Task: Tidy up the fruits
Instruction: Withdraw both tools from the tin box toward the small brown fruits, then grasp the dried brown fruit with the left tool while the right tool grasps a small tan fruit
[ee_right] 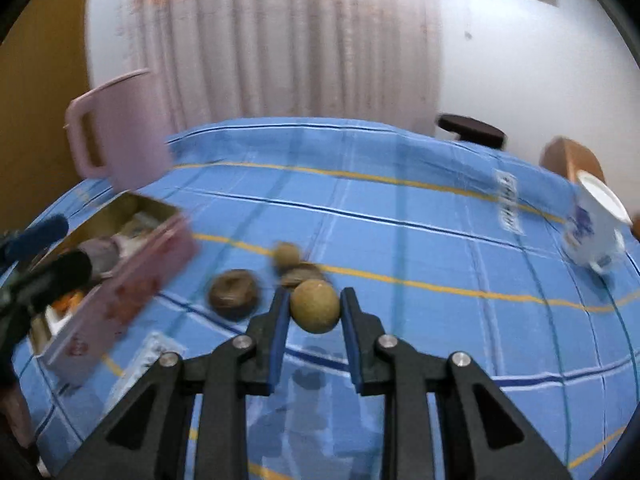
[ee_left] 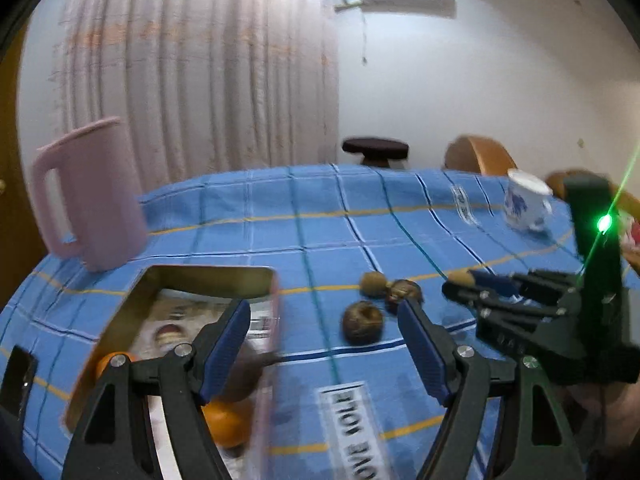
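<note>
My right gripper (ee_right: 314, 304) is shut on a round tan fruit (ee_right: 315, 306) and holds it above the blue cloth; it also shows in the left wrist view (ee_left: 460, 280). Three brown fruits lie on the cloth: a wrinkled one (ee_left: 362, 322) (ee_right: 234, 293), a small one (ee_left: 373, 283) (ee_right: 287, 255) and a dark one (ee_left: 403, 292) (ee_right: 301, 274). My left gripper (ee_left: 324, 332) is open and empty, by the right wall of a pink box (ee_left: 208, 276) (ee_right: 132, 280) holding oranges (ee_left: 230, 422) and a dark fruit.
A pink jug (ee_left: 90, 196) (ee_right: 120, 132) stands at the back left. A white and blue cup (ee_left: 524, 200) (ee_right: 592, 224) stands at the far right. A dark stool (ee_left: 376, 150) and a wooden chair (ee_left: 476, 154) stand behind the table.
</note>
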Demonstrator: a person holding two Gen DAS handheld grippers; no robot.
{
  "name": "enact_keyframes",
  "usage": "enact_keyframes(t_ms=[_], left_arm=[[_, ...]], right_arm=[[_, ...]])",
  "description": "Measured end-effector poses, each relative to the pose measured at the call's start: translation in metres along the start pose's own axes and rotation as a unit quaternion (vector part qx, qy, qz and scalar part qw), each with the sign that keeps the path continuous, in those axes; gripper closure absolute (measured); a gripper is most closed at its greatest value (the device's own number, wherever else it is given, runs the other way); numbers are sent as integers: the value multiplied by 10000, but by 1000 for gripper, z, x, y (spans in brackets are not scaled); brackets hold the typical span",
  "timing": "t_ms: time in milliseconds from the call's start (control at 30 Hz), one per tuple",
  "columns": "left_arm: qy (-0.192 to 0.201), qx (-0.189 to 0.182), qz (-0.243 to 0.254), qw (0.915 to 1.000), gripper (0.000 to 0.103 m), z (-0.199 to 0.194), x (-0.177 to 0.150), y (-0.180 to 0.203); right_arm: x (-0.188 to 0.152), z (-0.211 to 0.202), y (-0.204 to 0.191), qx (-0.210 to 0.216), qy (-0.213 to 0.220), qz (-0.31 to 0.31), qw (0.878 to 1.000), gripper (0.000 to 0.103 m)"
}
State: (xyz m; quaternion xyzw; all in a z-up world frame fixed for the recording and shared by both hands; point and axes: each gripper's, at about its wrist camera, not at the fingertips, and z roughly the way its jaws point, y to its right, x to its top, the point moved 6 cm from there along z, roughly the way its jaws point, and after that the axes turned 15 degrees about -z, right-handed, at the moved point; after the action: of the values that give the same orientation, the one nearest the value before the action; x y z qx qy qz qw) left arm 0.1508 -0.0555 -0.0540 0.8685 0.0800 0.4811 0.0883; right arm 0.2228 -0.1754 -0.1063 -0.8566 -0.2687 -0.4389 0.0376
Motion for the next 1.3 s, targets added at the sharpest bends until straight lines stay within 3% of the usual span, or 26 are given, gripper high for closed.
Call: enact_keyframes(t_ms=[200, 300, 433, 500, 667, 900, 1067, 1133, 1300], left_arm=[[-535, -17, 216, 9983, 26, 40, -9, 25], [-810, 88, 274, 9963, 40, 60, -14, 29], [-892, 241, 349, 9951, 42, 72, -14, 30], [-837, 324, 453, 9949, 49, 74, -13, 33], [-917, 178, 665, 9934, 49, 76, -18, 47], [-1092, 460, 688, 9906, 49, 90, -17, 36], [-1263, 492, 477, 9896, 51, 98, -15, 23], [-1332, 520, 465, 9886, 63, 100, -17, 21], [-1153, 400, 245, 9922, 63, 90, -13, 14]], right_arm=[[-6, -3, 28, -126, -44, 298, 9995, 74], [-5, -2, 28, -76, -4, 318, 9995, 74], [-6, -2, 27, -20, 40, 317, 9995, 74], [-6, -2, 27, 23, 60, 324, 9995, 74], [-5, -6, 25, -26, 139, 297, 9995, 74], [-5, -6, 24, -52, 126, 260, 9996, 74], [-5, -6, 25, -52, 99, 276, 9996, 74], [-5, -5, 25, -53, 101, 282, 9995, 74], [-5, -9, 24, -69, 201, 269, 9994, 74]])
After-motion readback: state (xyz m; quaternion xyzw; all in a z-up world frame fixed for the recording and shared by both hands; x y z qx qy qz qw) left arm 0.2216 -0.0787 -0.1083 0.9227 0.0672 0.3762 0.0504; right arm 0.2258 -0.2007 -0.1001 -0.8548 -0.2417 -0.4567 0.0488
